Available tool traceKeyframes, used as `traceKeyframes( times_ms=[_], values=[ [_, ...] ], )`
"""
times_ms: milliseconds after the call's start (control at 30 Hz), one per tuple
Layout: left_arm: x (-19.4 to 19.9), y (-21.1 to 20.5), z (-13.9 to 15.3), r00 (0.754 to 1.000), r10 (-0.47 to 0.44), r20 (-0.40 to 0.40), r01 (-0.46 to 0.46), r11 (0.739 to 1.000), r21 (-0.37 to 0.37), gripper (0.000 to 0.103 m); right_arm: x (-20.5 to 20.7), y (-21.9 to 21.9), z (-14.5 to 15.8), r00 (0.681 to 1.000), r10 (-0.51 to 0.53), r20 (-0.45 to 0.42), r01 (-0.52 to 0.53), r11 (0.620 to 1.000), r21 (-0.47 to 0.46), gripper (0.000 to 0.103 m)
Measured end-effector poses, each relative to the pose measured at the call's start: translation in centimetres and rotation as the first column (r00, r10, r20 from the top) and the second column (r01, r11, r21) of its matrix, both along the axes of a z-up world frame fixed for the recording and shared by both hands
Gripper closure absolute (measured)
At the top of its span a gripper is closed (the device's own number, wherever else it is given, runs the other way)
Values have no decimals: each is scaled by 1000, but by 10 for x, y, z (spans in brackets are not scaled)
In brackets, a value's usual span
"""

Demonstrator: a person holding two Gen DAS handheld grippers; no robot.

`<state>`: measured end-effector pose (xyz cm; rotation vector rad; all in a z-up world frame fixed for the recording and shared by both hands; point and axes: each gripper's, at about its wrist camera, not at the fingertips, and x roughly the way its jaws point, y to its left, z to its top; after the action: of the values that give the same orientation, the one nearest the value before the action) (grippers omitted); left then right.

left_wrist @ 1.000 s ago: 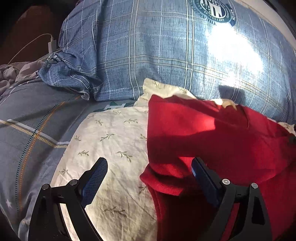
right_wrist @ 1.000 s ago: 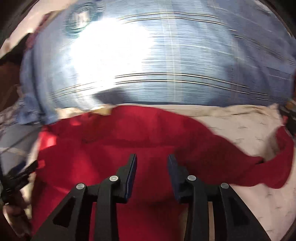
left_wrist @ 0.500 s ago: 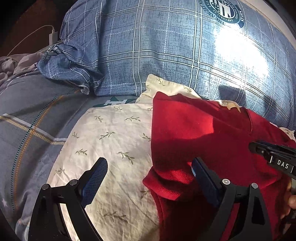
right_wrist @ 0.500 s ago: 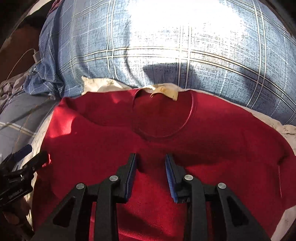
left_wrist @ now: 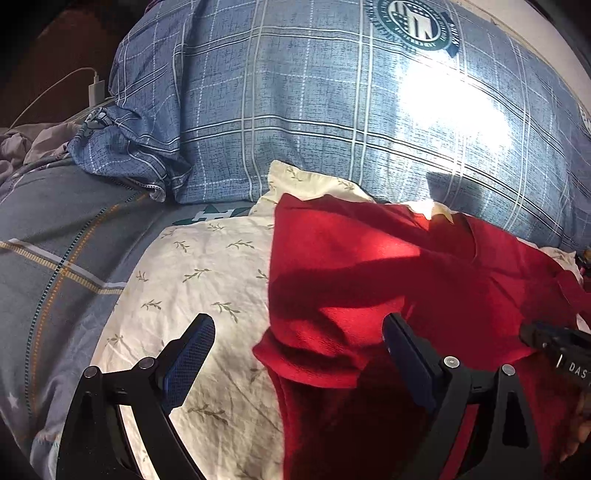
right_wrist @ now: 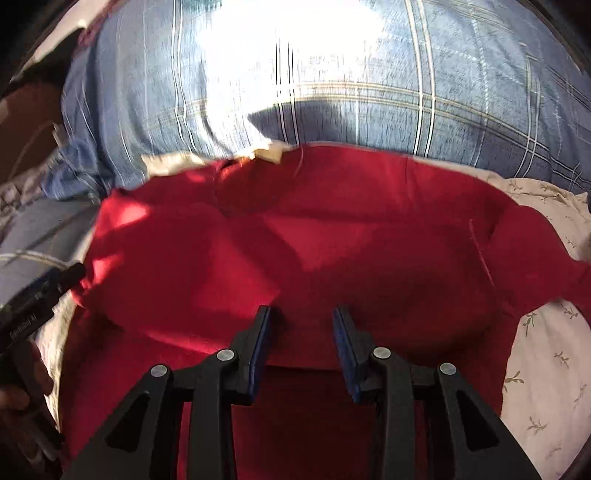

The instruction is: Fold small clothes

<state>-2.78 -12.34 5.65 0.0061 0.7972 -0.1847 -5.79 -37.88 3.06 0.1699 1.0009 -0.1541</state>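
red shirt (right_wrist: pixel 332 240) spread flat (under right claw (right_wrist: pixel 301 321)) | claw narrow, just widened, holding nothing

Bed surface. Large blue plaid pillow (left_wrist: pixel 332 122) along far side, round green crest (left_wrist: pixel 413 22) printed near top, bright sun patch across it. Cream leaf-print pillow (left_wrist: pixel 192 288) in front, touching it. Grey checked bedsheet (left_wrist: pixel 55 251) at left. White charger and cable (left_wrist: pixel 94 86) at far left, in dark corner.
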Motion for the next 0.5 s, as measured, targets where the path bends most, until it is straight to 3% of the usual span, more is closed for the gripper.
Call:
traceKeyframes(
  times_ms=[67,167,367,500],
  values=[
    [-5,-5,3,1000,-14,-8,14,1000,11,11,-4,-3,6,1000,-13,10,12,999,32,66],
    [-12,-13,14,999,-44,-17,44,999,2,11,-12,-7,14,1000,-13,24,12,998,54,55],
    [-4,-24,18,996,-78,-52,77,997,-18,11,-29,-21,34,996,-52,68,46,995,89,54],
    [10,-29,9,996,-71,-56,71,997,-5,11,-44,-59,64,983,-150,107,138,984,111,40]
  ],
)
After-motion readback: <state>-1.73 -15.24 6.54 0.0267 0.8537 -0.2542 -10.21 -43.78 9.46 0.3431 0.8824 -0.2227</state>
